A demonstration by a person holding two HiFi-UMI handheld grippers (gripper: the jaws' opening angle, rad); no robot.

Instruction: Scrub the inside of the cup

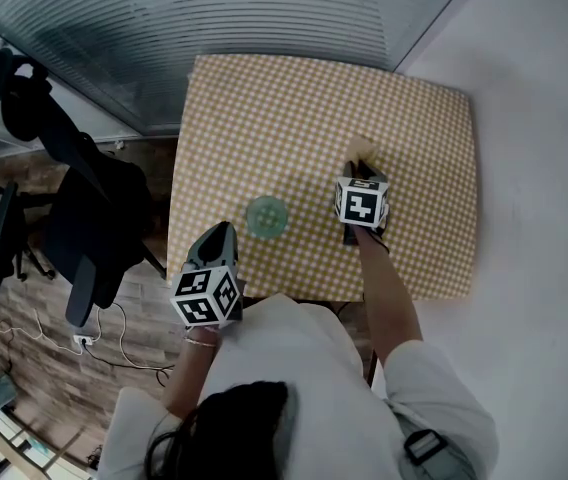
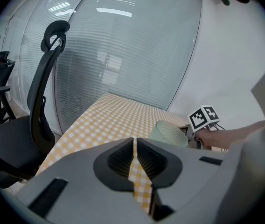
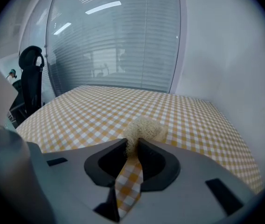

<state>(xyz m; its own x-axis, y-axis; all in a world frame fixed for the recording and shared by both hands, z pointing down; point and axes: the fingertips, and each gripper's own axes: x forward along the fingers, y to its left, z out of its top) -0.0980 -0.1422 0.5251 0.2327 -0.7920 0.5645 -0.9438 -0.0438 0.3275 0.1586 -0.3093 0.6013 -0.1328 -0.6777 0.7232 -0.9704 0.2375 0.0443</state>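
A pale green cup stands upright on the yellow checked table, open side up; in the left gripper view the cup shows just ahead and to the right. My left gripper hovers near the table's front edge, left of the cup, shut with nothing between its jaws. A tan loofah scrubber lies on the table to the right of the cup. My right gripper has its jaws pinching the near end of the loofah.
Black office chairs stand on the wooden floor left of the table. A ribbed glass partition runs behind the table, and a white wall borders its right side. A cable and power strip lie on the floor.
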